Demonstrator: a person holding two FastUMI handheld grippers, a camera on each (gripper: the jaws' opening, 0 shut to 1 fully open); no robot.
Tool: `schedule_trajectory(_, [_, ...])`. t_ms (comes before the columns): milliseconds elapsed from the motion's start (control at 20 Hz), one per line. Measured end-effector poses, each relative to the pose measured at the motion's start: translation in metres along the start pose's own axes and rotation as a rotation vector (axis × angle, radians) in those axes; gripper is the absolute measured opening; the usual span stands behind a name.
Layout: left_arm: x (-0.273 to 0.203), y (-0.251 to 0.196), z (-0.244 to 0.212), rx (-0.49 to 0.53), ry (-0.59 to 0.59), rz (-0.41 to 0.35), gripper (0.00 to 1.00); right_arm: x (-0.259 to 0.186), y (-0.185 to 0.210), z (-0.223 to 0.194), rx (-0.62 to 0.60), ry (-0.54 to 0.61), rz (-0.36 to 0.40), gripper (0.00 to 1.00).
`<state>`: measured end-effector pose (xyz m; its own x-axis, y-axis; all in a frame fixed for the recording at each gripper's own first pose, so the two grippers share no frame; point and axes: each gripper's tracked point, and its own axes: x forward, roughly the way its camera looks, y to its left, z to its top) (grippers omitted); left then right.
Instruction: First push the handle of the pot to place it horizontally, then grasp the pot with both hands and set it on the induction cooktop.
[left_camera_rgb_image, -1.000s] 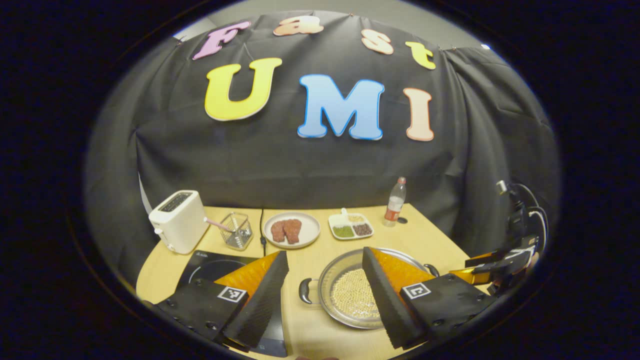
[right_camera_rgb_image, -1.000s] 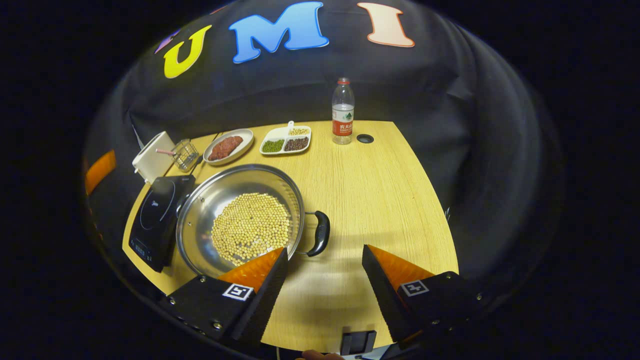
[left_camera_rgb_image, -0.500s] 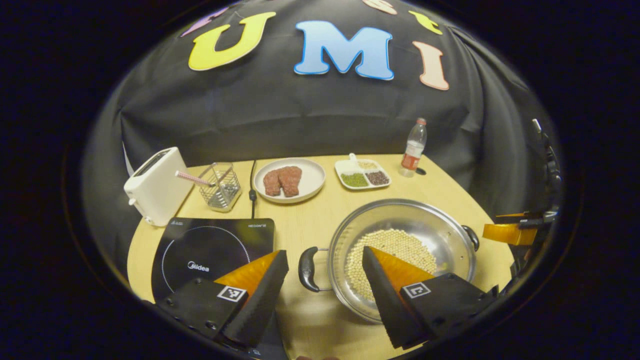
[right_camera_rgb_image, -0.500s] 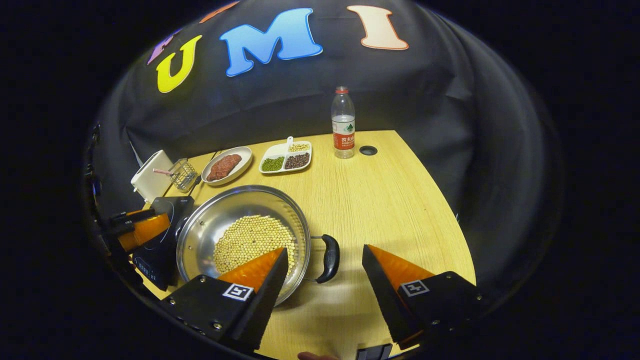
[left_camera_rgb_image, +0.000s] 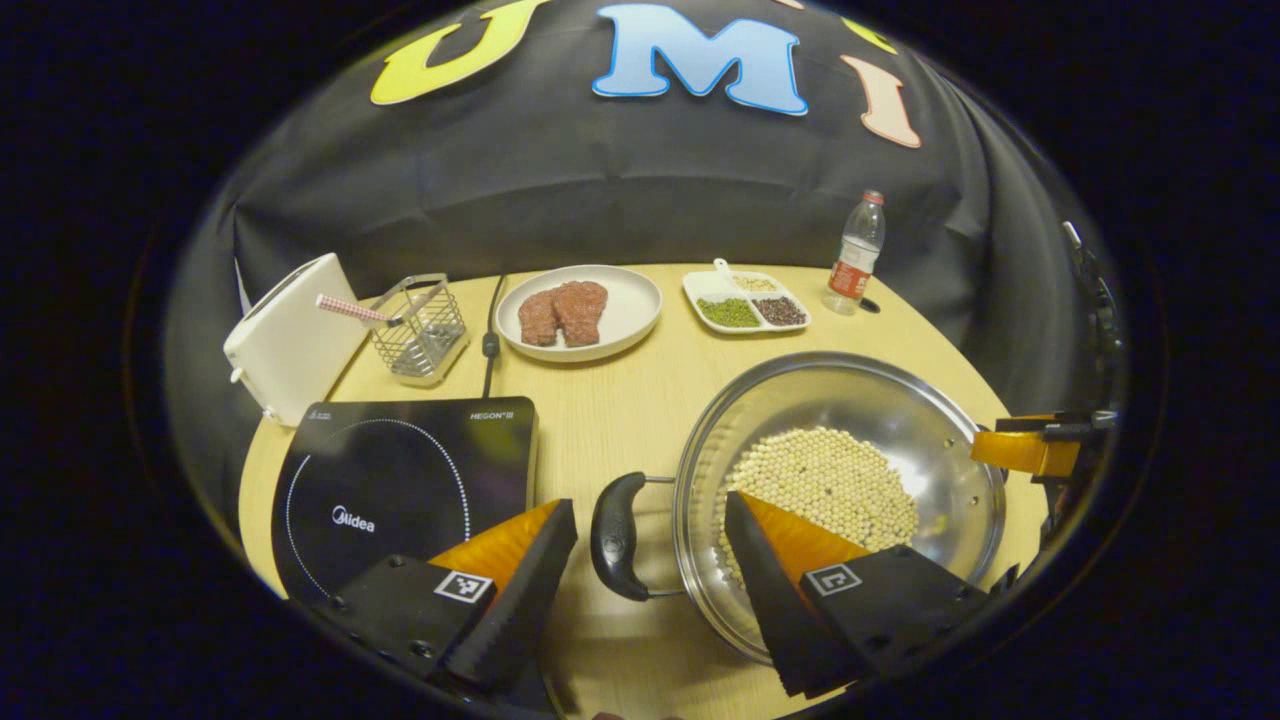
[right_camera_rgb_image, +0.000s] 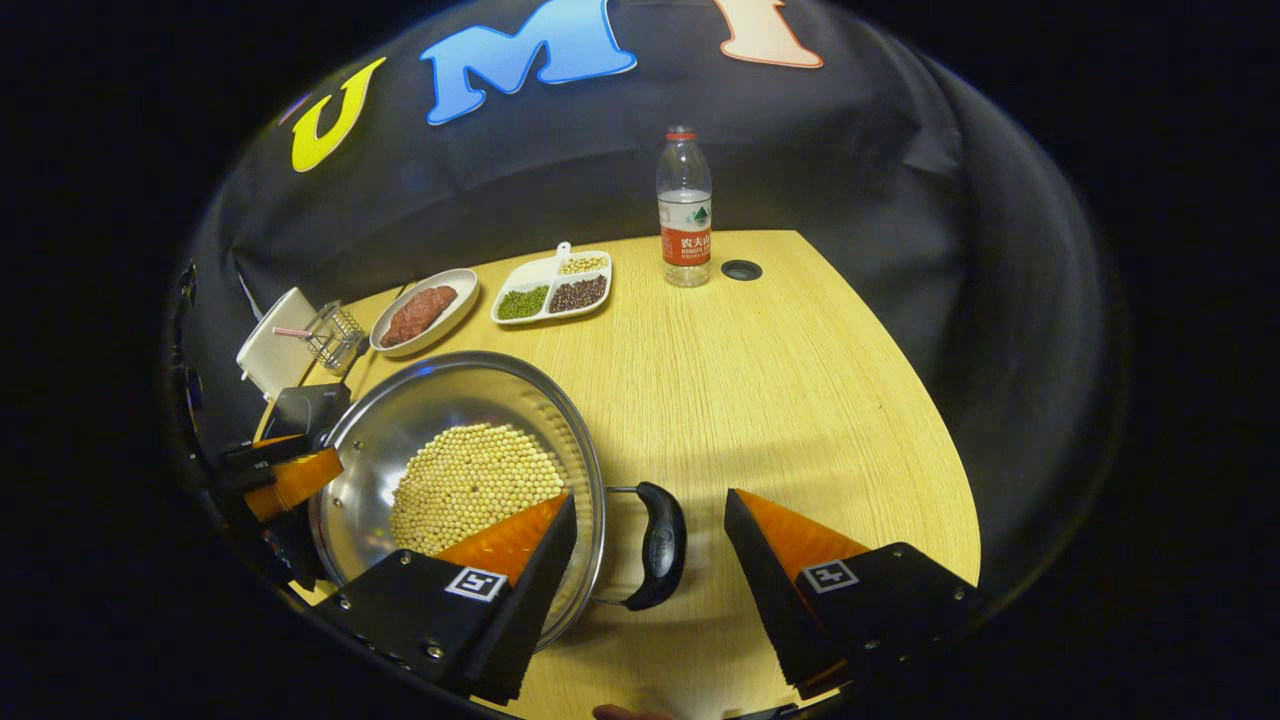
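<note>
A steel pot (left_camera_rgb_image: 930, 400) holding pale beans rests on the wooden table, right of the black induction cooktop (left_camera_rgb_image: 400, 480). Its black left handle (left_camera_rgb_image: 615, 535) lies between the spread fingers of my left gripper (left_camera_rgb_image: 650, 525), which is open and not touching it. In the right gripper view the pot (right_camera_rgb_image: 440, 400) sits at the left and its black right handle (right_camera_rgb_image: 662, 545) lies between the fingers of my open right gripper (right_camera_rgb_image: 650, 520). The other gripper's orange finger shows at the pot's far side in each view.
Along the back of the table (right_camera_rgb_image: 780, 380) stand a white toaster (left_camera_rgb_image: 285, 335), a wire basket (left_camera_rgb_image: 420, 325), a plate of meat (left_camera_rgb_image: 580, 310), a divided dish of beans (left_camera_rgb_image: 745, 300) and a water bottle (right_camera_rgb_image: 684, 205). A power cord (left_camera_rgb_image: 490, 330) runs beside the cooktop.
Both grippers have come down and in toward the pot, so each handle now lies between a pair of open fingers. The pot itself has not moved.
</note>
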<state>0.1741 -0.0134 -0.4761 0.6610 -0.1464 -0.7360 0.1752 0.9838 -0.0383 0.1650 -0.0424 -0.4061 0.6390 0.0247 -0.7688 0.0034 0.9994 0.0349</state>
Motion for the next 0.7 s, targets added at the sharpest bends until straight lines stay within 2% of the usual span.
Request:
schedule_trajectory(50, [0.005, 0.000, -0.002, 0.006, 0.005, 0.002, 0.98, 0.005, -0.001, -0.002, 0.002, 0.009, -0.002, 0.92])
schedule_trajectory(100, [0.008, 0.000, -0.003, 0.011, 0.012, 0.004, 0.92, 0.007, -0.002, -0.004, 0.005, 0.016, -0.004, 0.92])
schedule_trajectory(150, [0.013, 0.001, -0.004, 0.017, 0.016, 0.008, 1.00, 0.011, -0.003, -0.007, 0.010, 0.026, -0.008, 0.92])
schedule_trajectory(200, [0.017, 0.003, -0.005, 0.024, 0.021, 0.017, 0.90, 0.014, -0.003, -0.011, 0.017, 0.040, -0.008, 0.92])
schedule_trajectory(300, [0.020, 0.006, -0.007, 0.039, 0.033, 0.019, 0.81, 0.019, -0.001, -0.017, 0.030, 0.063, -0.005, 0.90])
schedule_trajectory(350, [0.026, 0.004, -0.009, 0.043, 0.037, 0.021, 0.80, 0.023, -0.002, -0.021, 0.028, 0.075, -0.012, 0.87])
schedule_trajectory(400, [0.027, 0.004, -0.009, 0.052, 0.038, 0.020, 0.72, 0.022, 0.004, -0.021, 0.044, 0.079, 0.007, 0.87])
schedule_trajectory(450, [0.025, 0.004, -0.009, 0.064, 0.039, 0.019, 0.72, 0.023, 0.007, -0.022, 0.053, 0.080, 0.010, 0.74])
schedule_trajectory(500, [0.025, 0.004, -0.008, 0.073, 0.040, 0.017, 0.72, 0.024, 0.007, -0.022, 0.048, 0.081, -0.004, 0.72])
schedule_trajectory(550, [0.024, 0.004, -0.009, 0.078, 0.042, 0.013, 0.71, 0.027, 0.007, -0.022, 0.043, 0.079, -0.014, 0.63])
schedule_trajectory(700, [0.022, 0.004, -0.010, 0.088, 0.036, -0.001, 0.65, 0.026, 0.008, -0.022, 0.055, 0.090, -0.017, 0.64])
